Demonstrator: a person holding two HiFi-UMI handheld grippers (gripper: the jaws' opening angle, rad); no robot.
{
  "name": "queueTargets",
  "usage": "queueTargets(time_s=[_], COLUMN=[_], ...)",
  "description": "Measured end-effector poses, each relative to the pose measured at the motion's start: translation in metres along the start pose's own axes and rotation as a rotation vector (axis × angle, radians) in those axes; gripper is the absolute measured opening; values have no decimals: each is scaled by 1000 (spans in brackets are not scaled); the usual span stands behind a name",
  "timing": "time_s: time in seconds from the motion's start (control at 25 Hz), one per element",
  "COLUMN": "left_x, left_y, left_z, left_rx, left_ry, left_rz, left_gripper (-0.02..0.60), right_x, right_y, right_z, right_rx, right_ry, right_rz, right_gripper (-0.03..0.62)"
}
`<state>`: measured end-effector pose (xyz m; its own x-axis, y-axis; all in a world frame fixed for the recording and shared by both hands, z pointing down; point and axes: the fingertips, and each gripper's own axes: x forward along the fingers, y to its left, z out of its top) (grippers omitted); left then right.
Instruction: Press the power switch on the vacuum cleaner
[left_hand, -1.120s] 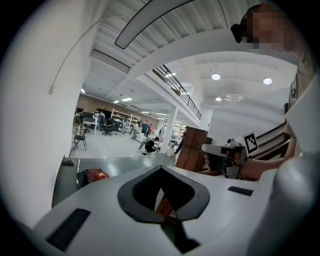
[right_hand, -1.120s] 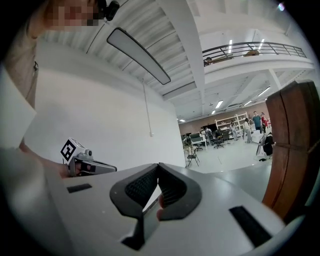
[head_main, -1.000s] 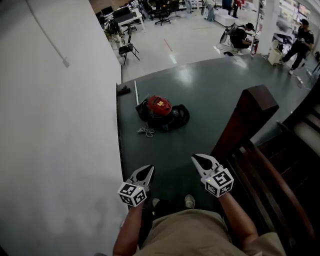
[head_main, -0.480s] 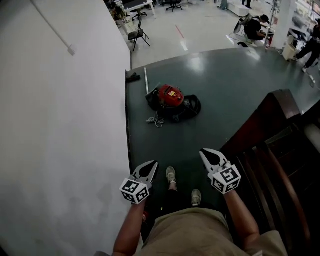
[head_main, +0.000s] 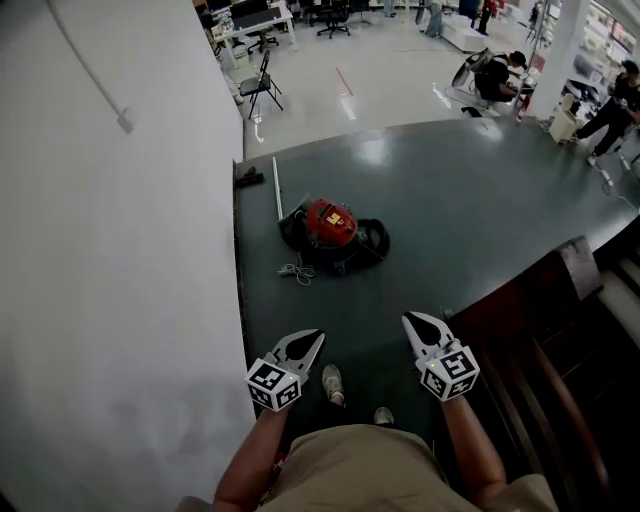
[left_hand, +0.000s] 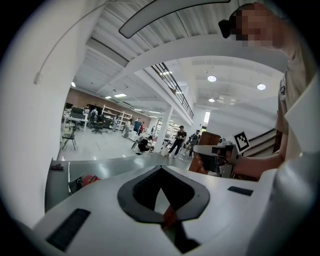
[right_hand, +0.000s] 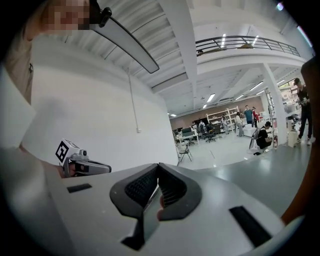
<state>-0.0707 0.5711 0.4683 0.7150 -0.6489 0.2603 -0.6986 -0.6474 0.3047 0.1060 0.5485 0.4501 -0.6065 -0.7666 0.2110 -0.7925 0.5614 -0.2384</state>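
In the head view the red and black vacuum cleaner (head_main: 328, 225) lies on the dark green floor (head_main: 470, 200) close to the white wall, well ahead of both grippers. My left gripper (head_main: 308, 338) and right gripper (head_main: 413, 321) are held side by side at waist height, both shut and empty, pointing toward the vacuum cleaner and far from it. The left gripper view shows its jaws (left_hand: 160, 168) meeting at the tip, with the vacuum cleaner (left_hand: 90, 179) small at the lower left. In the right gripper view the jaws (right_hand: 158, 165) are closed together.
A white wall (head_main: 110, 280) runs along the left. A dark wooden stair rail (head_main: 545, 330) stands at the right. A coiled cable (head_main: 292, 268), a white tube (head_main: 277, 188) and a small black part (head_main: 248, 178) lie by the vacuum cleaner. People (head_main: 492, 72) work at the far right.
The person has stepped forward along the dark floor, carrying both grippers with them. The wooden stair post has slid back to the right. Both grippers stay shut.
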Motion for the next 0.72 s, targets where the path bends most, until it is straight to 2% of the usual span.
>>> queueTargets(time_s=[0.2, 0.44, 0.72], left_x=[18, 28, 53], left_y=[43, 95, 141], left_z=[28, 42, 54], left_rx=[39, 33, 44], left_ry=[13, 24, 37], left_rz=[-42, -64, -92], left_gripper=[5, 5, 5], right_x=[45, 89, 130], right_y=[-11, -24, -44], right_z=[22, 33, 34], right_rx=[0, 9, -3], right_ry=[-13, -21, -11], right_rz=[-45, -107, -142], right_gripper=[12, 12, 12])
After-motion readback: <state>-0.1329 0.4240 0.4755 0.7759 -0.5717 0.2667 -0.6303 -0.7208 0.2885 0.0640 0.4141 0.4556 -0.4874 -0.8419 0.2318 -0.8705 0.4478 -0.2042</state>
